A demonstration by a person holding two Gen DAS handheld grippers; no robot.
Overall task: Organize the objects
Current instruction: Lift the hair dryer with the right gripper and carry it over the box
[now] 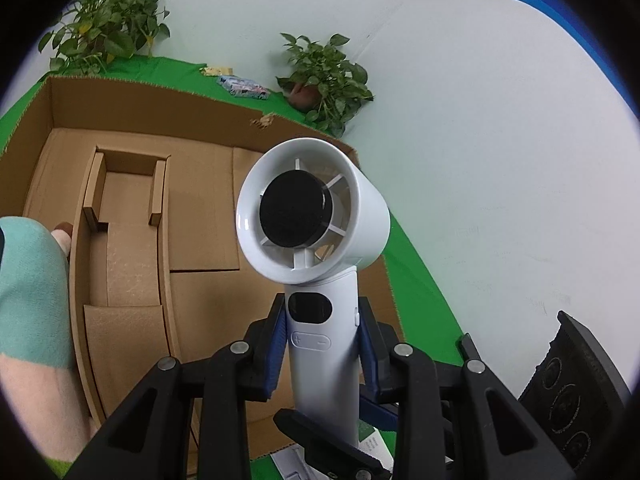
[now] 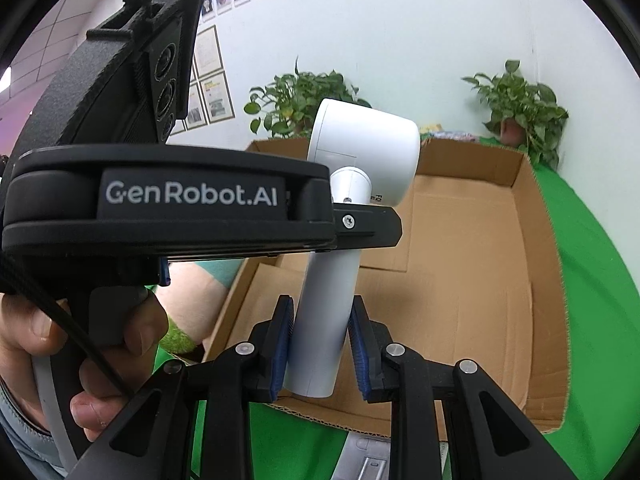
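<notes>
Both tongs are closed on one white plastic handheld fan [image 1: 316, 264]. Your left tongs [image 1: 323, 344] clamp its handle by the display and buttons. Your right tongs [image 2: 320, 350] grip the same handle lower, near the butt. The fan hangs above the open brown cardboard box [image 2: 472, 280] on the green desk [image 2: 592, 280], its long axis steeply upright and tilted, head farthest from you. Likely next: lower it butt-first into the box. Neither hand looks nearer.

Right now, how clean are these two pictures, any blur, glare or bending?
Left wrist view: sharp, evenly lit, fan crisp, cardboard box edges bowed by the fisheye, dark corners. Right wrist view: also sharp, the other gripper's body looms large, soft glare on the wall.
</notes>
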